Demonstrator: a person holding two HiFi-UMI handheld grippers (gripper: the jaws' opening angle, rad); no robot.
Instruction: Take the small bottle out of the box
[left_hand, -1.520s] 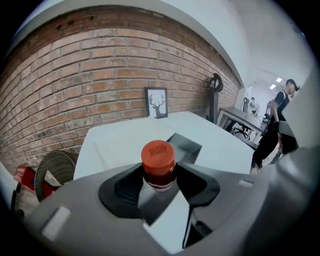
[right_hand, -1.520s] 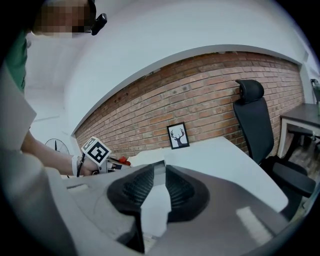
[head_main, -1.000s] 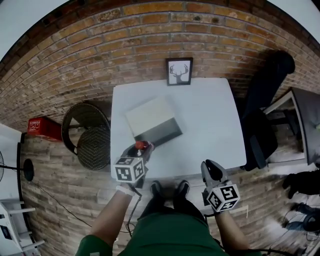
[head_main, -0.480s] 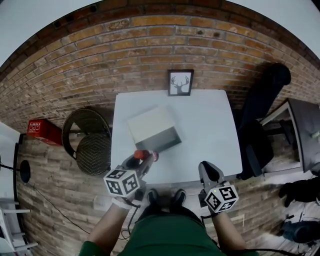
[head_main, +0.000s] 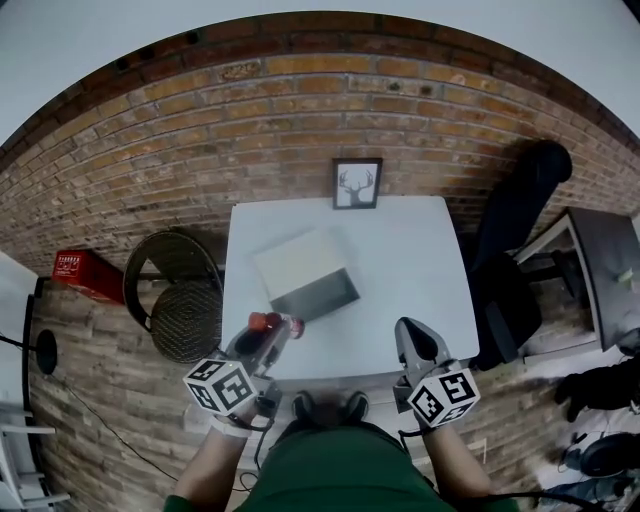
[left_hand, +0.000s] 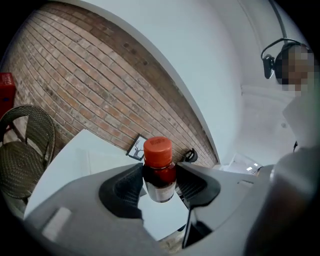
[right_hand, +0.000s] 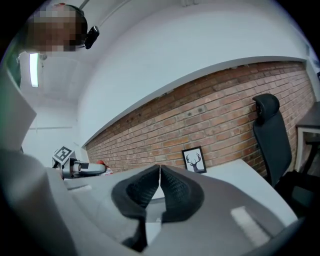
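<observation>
A small dark bottle (left_hand: 159, 172) with a red cap is clamped between the pads of my left gripper (left_hand: 159, 184), held upright in the air. In the head view the small bottle (head_main: 271, 324) shows just off the white table's near left edge, in front of my left gripper (head_main: 266, 338). The open box (head_main: 305, 276), white lid flap up and dark inside, rests on the table's left half, beyond the bottle. My right gripper (head_main: 418, 342) hovers at the near right edge; in the right gripper view its pads (right_hand: 175, 186) meet with nothing between them.
A framed deer picture (head_main: 357, 183) leans against the brick wall at the table's (head_main: 410, 270) far edge. A wicker chair (head_main: 180, 290) stands left of the table, a black office chair (head_main: 515, 240) at its right. A red crate (head_main: 82, 275) lies on the floor far left.
My left gripper has drawn back toward me and to the left with the bottle, away from the box. The right gripper has barely moved.
</observation>
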